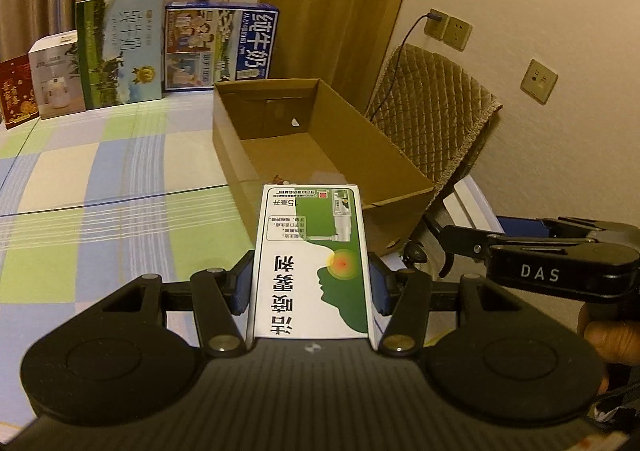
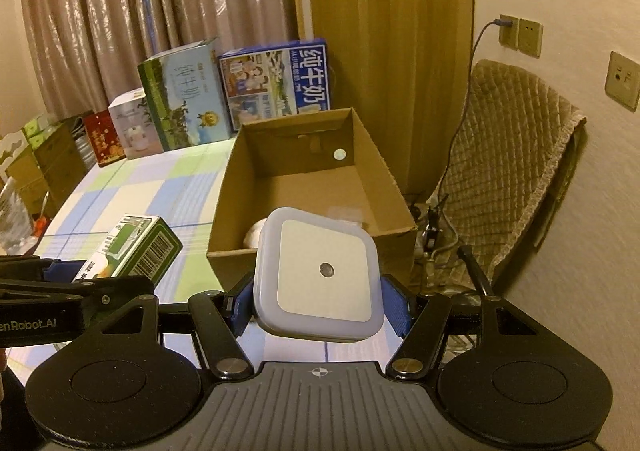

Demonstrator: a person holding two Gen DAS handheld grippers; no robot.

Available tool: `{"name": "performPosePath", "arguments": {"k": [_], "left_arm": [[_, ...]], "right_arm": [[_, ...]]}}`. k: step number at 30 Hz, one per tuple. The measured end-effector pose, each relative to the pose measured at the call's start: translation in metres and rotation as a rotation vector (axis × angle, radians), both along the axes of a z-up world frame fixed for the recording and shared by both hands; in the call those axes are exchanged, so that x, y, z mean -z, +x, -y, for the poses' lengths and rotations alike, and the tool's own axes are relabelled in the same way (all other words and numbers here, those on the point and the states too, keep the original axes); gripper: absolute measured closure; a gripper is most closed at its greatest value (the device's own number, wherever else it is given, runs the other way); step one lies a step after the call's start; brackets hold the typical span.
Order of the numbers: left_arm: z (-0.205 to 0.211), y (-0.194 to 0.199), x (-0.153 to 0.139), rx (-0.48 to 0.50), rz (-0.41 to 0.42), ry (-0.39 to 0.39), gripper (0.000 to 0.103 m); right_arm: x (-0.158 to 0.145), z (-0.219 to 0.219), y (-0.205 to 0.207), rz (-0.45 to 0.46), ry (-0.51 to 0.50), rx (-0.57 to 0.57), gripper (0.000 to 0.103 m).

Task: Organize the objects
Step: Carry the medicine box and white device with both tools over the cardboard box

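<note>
The green-and-white box (image 1: 312, 263) is gripped by the left gripper (image 1: 312, 287), the night light (image 2: 318, 275) by the right gripper (image 2: 318, 303); each should be lowered fully inside the cardboard box (image 2: 396, 187) before being released

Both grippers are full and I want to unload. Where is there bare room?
Most of the cardboard box floor is bare, from its far wall to the middle; only a white thing lies at its near left corner. The checked tablecloth is clear between the box and the row of cartons standing along the curtain, which is crowded.
</note>
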State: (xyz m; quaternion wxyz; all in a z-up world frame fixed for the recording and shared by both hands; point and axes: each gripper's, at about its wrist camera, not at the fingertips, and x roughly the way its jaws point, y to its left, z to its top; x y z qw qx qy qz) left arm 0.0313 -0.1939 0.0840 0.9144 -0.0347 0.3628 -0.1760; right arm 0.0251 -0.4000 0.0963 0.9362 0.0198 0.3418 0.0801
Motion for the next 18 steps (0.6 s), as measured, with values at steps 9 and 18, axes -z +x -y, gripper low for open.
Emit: {"name": "performPosePath", "arguments": {"k": [9,18], "left_arm": [[0.01,0.01,0.001,0.012,-0.01,-0.004,0.053],[0.014,0.018,-0.002,0.016,-0.007,-0.003,0.053]], "right_arm": [[0.0,0.001,0.01,-0.001,-0.003,-0.007,0.041],[-0.004,0.0,0.019,0.006,-0.013,-0.015,0.041]]}}
